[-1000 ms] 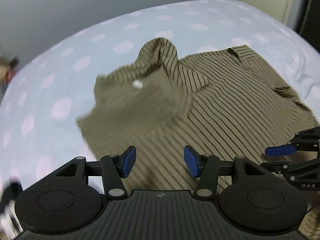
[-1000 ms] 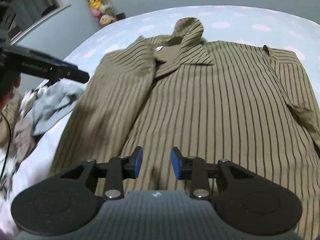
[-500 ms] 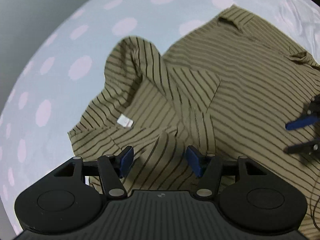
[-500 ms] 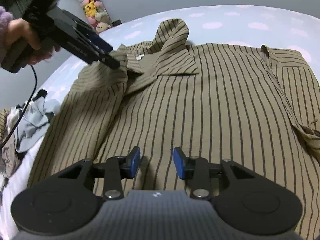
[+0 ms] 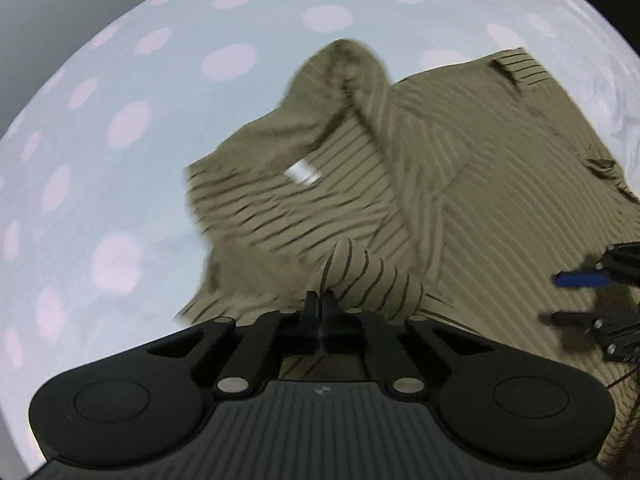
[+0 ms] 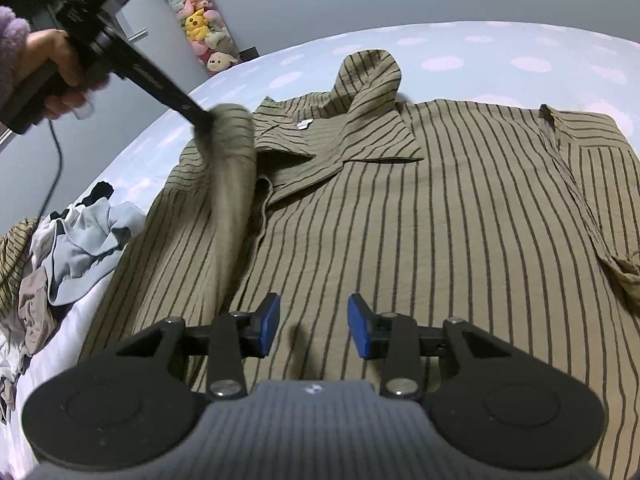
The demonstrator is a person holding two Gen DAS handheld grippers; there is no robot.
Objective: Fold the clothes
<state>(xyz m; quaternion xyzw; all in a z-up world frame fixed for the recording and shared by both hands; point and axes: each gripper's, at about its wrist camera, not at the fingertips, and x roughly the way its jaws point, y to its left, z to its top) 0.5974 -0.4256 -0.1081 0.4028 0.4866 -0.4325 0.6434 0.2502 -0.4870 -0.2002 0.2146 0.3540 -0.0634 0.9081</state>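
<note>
Shirt position: striped shirt (image 6: 400, 232) lying face up on the dotted bed (image 6: 480, 56), collar (image 6: 372, 80) toward the top of the right wrist view, long axis running top to bottom of the frame.
Left tool (image 5: 320, 304): pinching a ridge of the shirt's front edge (image 5: 360, 272) just below the collar, at centre of the left wrist view; closing within the last half second onto the cloth.
Right tool (image 6: 314, 324): standing partly open over the lower front, holding nothing.
Nearer hand: left, already gripping; fold likely going toward frame right.
Differing from earlier frame: cloth now bunching and lifting at upper left of the right wrist view.
</note>
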